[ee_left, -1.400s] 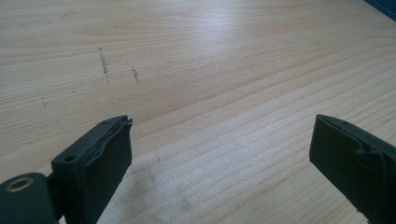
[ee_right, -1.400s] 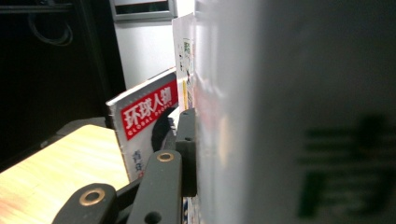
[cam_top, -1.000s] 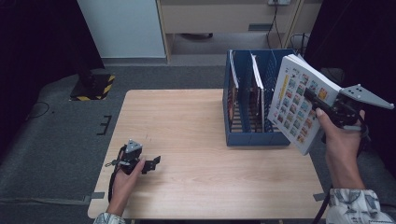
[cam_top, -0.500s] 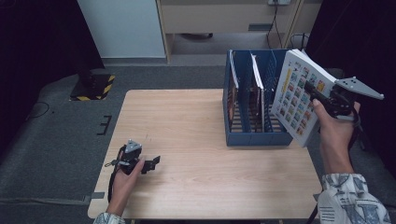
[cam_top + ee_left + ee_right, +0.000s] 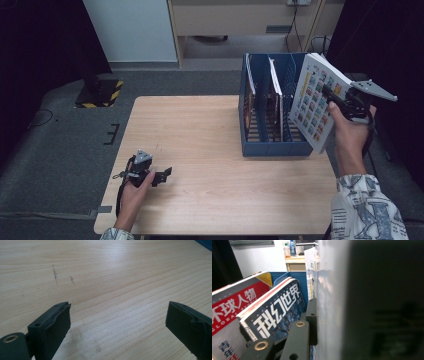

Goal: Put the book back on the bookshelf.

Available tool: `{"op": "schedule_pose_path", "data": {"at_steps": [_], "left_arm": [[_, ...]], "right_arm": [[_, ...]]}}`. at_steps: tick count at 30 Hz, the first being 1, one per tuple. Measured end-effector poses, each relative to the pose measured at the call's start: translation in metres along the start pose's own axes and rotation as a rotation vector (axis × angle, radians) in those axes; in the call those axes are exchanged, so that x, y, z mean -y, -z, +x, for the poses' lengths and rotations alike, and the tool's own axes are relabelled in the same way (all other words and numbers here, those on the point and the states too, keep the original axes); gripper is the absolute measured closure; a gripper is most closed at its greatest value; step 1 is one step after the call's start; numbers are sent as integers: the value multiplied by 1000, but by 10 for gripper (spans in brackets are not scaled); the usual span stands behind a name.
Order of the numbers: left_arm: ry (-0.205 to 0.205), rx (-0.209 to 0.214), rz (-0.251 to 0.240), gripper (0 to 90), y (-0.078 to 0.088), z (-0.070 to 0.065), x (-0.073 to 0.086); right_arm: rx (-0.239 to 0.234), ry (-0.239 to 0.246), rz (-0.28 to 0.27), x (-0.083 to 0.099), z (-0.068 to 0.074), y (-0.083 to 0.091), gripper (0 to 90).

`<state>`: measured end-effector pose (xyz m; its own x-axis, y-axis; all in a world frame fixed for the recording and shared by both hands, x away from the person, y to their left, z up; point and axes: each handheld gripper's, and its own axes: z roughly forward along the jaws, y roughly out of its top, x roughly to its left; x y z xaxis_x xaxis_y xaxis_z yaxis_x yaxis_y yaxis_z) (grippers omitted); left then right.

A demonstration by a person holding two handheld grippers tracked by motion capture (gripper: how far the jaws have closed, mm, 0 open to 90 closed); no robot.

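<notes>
Pale wood grain runs the length of the table point(image 5: 210, 130) in front of you, bare across most of its top. At its right end stands the blue file rack point(image 5: 272, 145), a slotted holder with upright dividers; a red-covered magazine point(image 5: 229, 307) leans in its left compartment and a dark blue magazine point(image 5: 277, 307) in the next one along, both upright and tilted a little. Your right gripper point(image 5: 334, 99) holds the white book point(image 5: 315, 102), the one whose cover is a grid of small coloured pictures. You have it up in the air, tilted, above and just beside the rack's right-hand end, its lower corner level with the rack's front right corner. The jaws are clamped across its thickness: in the right gripper view one black jaw lies flat against the book point(image 5: 329, 305), which blurs out most of that side. The grey plate on top of the gripper points away to the right, off the table's edge. Your left gripper point(image 5: 162, 175) rests low over the near left part of the table, well apart from the rack. Its jaws stand wide apart with bare wood between them, gripping nothing.
</notes>
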<state>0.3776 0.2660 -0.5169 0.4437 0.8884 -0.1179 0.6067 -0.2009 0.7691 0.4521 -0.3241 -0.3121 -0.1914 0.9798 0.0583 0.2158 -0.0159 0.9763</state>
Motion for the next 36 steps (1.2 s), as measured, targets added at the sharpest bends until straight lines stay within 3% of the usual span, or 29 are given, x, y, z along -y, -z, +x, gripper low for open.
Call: {"op": "schedule_pose_path", "data": {"at_steps": [15,36], "left_arm": [[22,-5,-7,53,2,4,1],[19,-4,-8,53,2,3,1]], "right_arm": [[27,-2,-5,-10,-2,-27,739],[46,-28,-20,-9,-2,-38,739]]}}
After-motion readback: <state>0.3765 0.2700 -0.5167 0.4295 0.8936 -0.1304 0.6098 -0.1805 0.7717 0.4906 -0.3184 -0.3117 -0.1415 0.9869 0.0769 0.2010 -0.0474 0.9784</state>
